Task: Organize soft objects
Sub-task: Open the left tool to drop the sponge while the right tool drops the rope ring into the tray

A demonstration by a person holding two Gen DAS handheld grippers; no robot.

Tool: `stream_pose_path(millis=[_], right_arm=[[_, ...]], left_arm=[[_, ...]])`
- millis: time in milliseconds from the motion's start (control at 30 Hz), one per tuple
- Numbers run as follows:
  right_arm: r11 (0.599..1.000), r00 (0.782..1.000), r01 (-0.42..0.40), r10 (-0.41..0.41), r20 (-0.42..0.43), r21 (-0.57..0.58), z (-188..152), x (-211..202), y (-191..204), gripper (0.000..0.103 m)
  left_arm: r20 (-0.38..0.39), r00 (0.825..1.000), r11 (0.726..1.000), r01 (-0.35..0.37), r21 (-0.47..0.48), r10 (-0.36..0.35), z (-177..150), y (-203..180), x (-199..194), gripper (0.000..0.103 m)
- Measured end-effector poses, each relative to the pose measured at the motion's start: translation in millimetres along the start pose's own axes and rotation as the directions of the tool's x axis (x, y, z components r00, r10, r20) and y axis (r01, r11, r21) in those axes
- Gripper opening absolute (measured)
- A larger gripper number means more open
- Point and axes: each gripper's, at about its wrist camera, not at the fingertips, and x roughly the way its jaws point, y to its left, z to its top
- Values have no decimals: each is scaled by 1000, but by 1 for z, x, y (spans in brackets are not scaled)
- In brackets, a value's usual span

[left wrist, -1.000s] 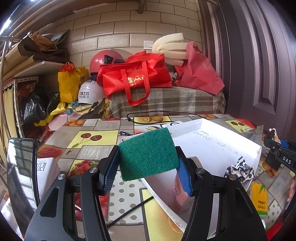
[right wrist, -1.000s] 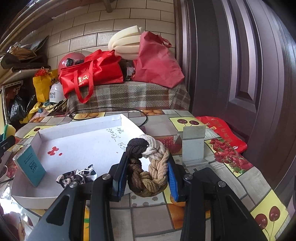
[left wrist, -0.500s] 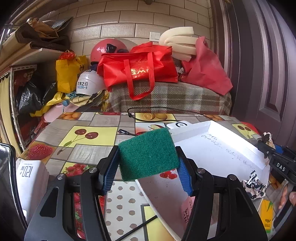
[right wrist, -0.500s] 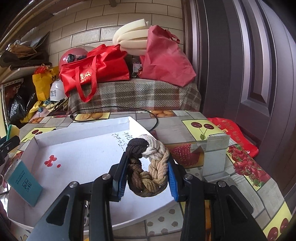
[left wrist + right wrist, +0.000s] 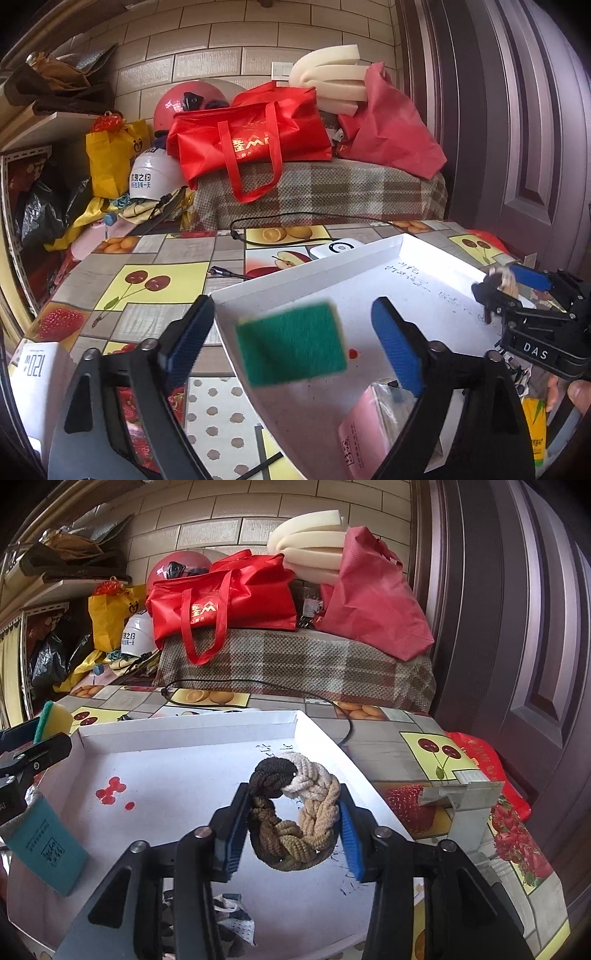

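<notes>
Now left fingers (image 5: 395, 347) spread, green sponge (image 5: 291, 343) loose between; right fingers (image 5: 236, 823) pinch braided ring (image 5: 295, 812).

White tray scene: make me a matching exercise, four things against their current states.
Things:
1. sponge
2. braided ring
3. teal booklet
4. patterned cloth

States:
A. leaning on the tray wall
B. crumpled on the tray floor
C. loose, blurred, between open fingers
D. clamped between blue pads

Pairs: 1-C, 2-D, 3-A, 4-B
</notes>
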Motion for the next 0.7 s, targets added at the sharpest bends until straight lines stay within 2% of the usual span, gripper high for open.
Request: stream_pose_path(millis=[33, 67, 133, 233, 400, 467, 700], right_arm=[[1000, 1000, 12, -12, 9, -1, 0, -2, 0, 82], [1000, 1000, 19, -19, 17, -1, 0, -3, 1, 89], [1000, 999, 24, -24, 26, -6, 0, -4, 1, 90], [1000, 999, 29, -28, 31, -7, 0, -4, 1, 96], [999, 998, 36, -36, 44, 15, 0, -8, -2, 96], [999, 997, 39, -41, 62, 27, -1, -11, -4, 103], [996, 988, 53, -63, 139, 70, -3, -27, -11, 103]], left_arm=[[7, 1000, 1000, -5, 3, 5, 0, -1, -1, 103], [15, 1000, 1000, -11, 9, 11, 0, -2, -2, 103], [24, 1000, 1000, -21, 23, 20, -1, -5, -4, 103], [33, 999, 999, -34, 27, 33, -1, -6, -5, 103], [39, 998, 999, -45, 1, 45, -1, -1, -7, 103], [54, 998, 999, -45, -5, 45, -1, 0, -10, 103], [53, 997, 998, -56, -22, 57, -5, 3, -21, 103]])
